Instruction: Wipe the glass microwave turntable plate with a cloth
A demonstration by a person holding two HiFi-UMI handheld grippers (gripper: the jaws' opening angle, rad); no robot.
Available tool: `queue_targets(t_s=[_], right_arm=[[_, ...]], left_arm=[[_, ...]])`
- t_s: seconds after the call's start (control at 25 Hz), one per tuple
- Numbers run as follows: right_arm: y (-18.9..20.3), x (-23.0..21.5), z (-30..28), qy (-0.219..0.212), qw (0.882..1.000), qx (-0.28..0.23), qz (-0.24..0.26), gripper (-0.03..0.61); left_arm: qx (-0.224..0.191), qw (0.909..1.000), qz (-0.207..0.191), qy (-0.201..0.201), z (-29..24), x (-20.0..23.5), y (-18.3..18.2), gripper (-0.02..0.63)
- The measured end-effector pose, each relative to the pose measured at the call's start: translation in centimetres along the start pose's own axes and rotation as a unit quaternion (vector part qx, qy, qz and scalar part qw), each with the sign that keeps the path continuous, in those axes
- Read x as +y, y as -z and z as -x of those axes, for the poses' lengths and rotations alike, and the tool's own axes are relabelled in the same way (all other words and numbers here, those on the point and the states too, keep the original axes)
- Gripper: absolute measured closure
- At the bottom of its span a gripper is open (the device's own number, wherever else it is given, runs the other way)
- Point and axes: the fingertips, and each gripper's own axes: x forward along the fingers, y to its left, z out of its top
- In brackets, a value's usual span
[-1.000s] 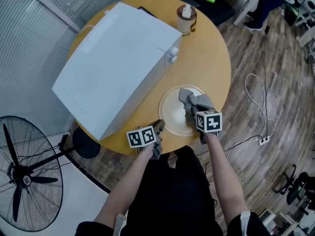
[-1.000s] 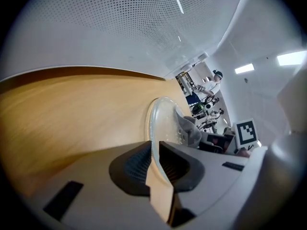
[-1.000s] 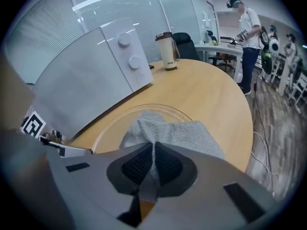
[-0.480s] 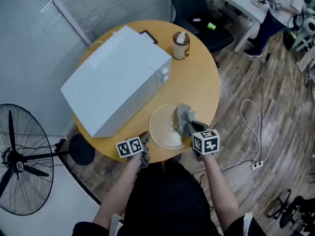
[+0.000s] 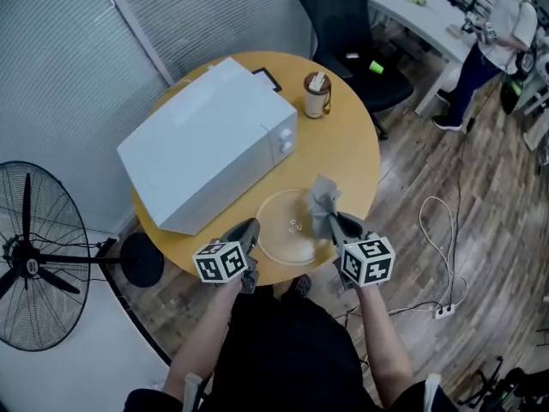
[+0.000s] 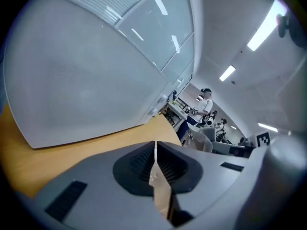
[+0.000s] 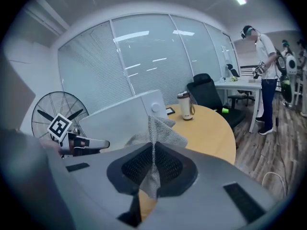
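Note:
The glass turntable plate [image 5: 287,230] lies on the round wooden table [image 5: 352,144], close to its near edge. My right gripper [image 5: 331,219] [image 7: 153,145] hangs over the plate's right side, shut on a grey cloth [image 5: 322,197] [image 7: 160,131] that stands up from its jaws. My left gripper [image 5: 250,228] [image 6: 155,145] is at the plate's near-left rim with its jaws shut. I cannot tell whether it touches the rim, and nothing shows between its pads. It also appears at the left of the right gripper view as the left gripper [image 7: 98,143].
A white microwave [image 5: 206,153] [image 6: 86,75] [image 7: 129,116] fills the table's left half. A lidded cup [image 5: 316,94] [image 7: 185,104] stands at the far edge. Around the table are a floor fan [image 5: 34,264], a black chair [image 5: 347,24], a floor cable [image 5: 442,256] and a person [image 5: 497,33].
The head view has risen and takes in more of the room. Both grippers stay at the plate, the right one still holding the cloth over its right side.

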Motion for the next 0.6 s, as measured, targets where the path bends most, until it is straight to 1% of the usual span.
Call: queue_targets(t_s=[0.16,0.36,0.6], right_arm=[[-2.5,1.1,1.8,-0.011,0.999,-0.033,0.026,0.552],[-5.3,2.6,4.1,-0.017,0.996,-0.068,0.056,0.552],[-7.4,4.0,6.0,-0.019,0.992,-0.099,0.073,0.552]], left_arm=[[-0.038,0.9979,-0.051,0.013,1.5,-3.5,-2.7,0.612],[-0.076,0.991,-0.107,0.028,3.7,-7.1,-5.3,0.614],[-0.107,0.982,-0.151,0.037,6.3,-9.9,-8.0,0.615]])
